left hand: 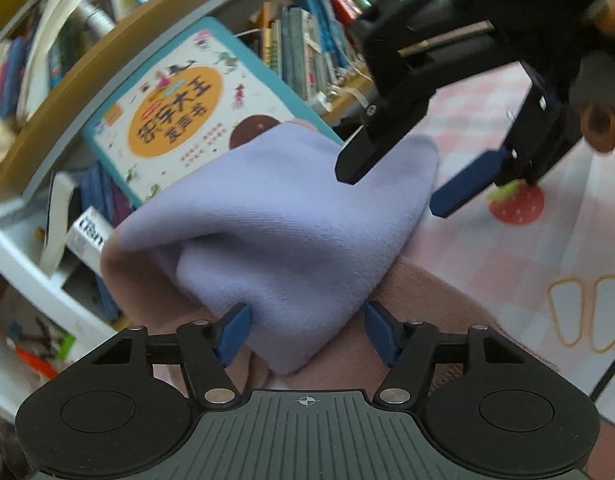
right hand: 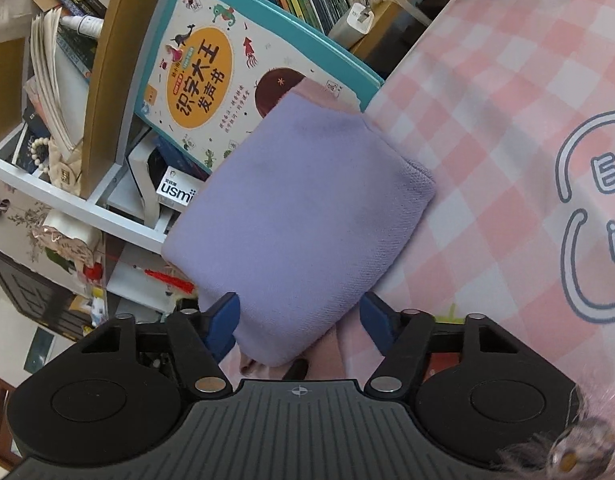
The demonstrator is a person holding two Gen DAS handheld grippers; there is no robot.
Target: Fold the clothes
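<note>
1 folded lilac cloth (right hand: 295, 236) lies on the pink checked sheet (right hand: 487, 128), its far edge over 1 big picture book (right hand: 211, 68). Left gripper (left hand: 305, 330) and right gripper (right hand: 299, 328): fingers spread, straddling the cloth's corner.

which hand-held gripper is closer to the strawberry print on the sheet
Right. The right hand-held gripper hangs right beside the strawberry print; the left hand-held gripper sits across the folded lilac garment from it.
</note>
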